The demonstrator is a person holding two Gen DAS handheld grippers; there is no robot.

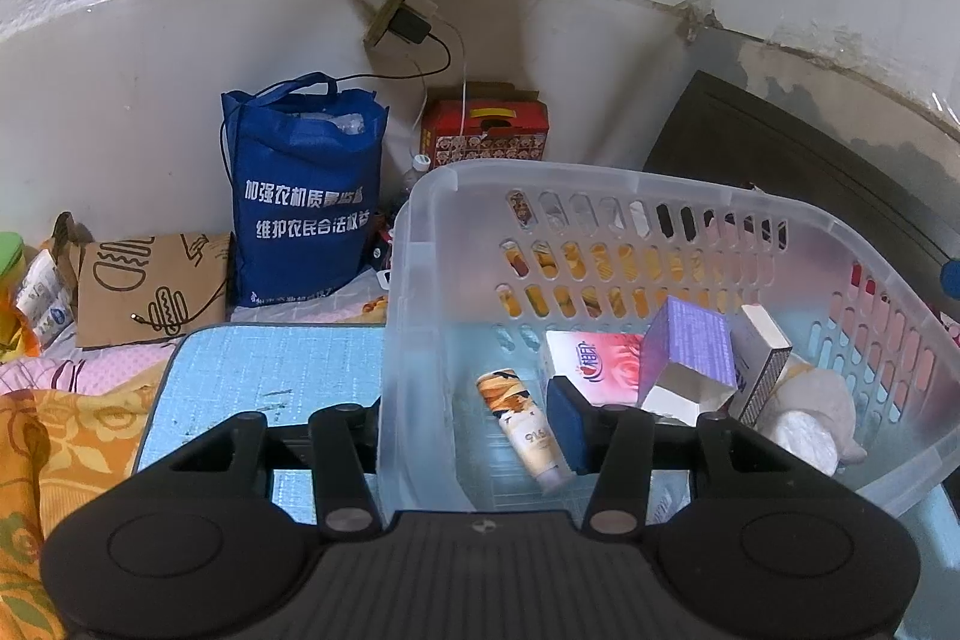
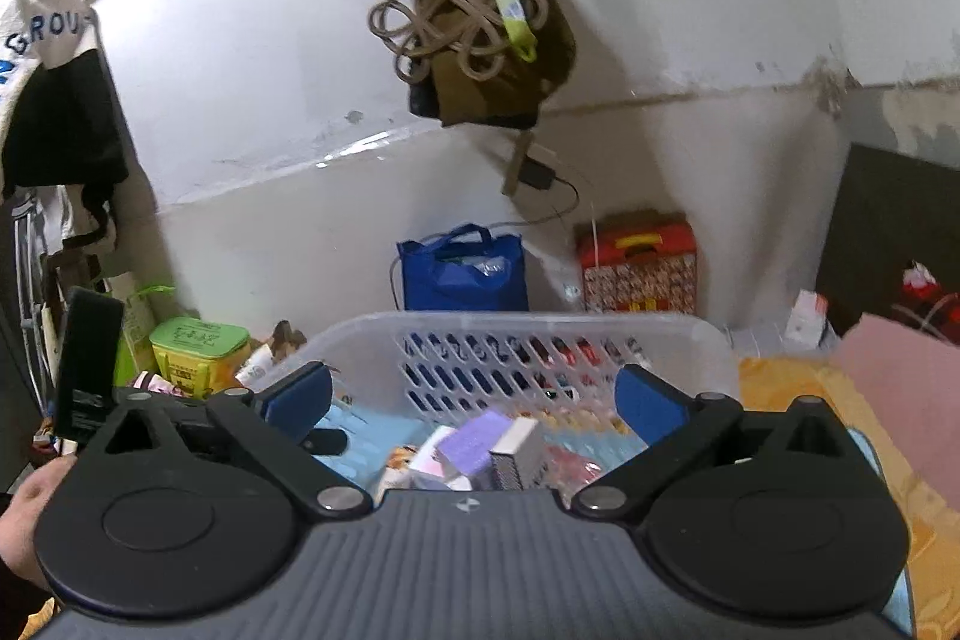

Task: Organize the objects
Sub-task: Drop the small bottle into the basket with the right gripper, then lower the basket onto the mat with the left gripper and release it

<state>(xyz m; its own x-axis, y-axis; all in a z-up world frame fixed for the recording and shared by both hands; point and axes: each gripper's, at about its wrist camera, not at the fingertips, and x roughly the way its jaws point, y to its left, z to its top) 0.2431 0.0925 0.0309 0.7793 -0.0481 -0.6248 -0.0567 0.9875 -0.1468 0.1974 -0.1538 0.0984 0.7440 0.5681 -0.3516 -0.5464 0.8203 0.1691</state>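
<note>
A clear slotted plastic basket [image 1: 420,244] stands on a light blue mat [image 1: 252,370]. In it lie a cream tube [image 1: 522,430], a pink tissue pack [image 1: 600,358], a purple box [image 1: 690,346], a white and blue box [image 1: 762,364] and a white soft lump [image 1: 810,418]. My left gripper [image 1: 468,418] straddles the basket's near left corner: one finger is outside the wall, and the blue pad [image 1: 567,424] is inside, beside the tube. A gap shows between pad and wall. My right gripper [image 2: 474,400] hovers wide open over the basket [image 2: 690,328], above the purple box [image 2: 480,439], with nothing between its fingers.
Against the wall behind stand a blue tote bag [image 1: 306,196] and a red carton [image 1: 486,130]. A brown paper bag [image 1: 144,286] and an orange blanket [image 1: 60,448] lie left of the mat. A dark board [image 1: 810,178] leans at the right. Bags hang overhead [image 2: 474,10]. A person's hand [image 2: 24,520] shows at the lower left.
</note>
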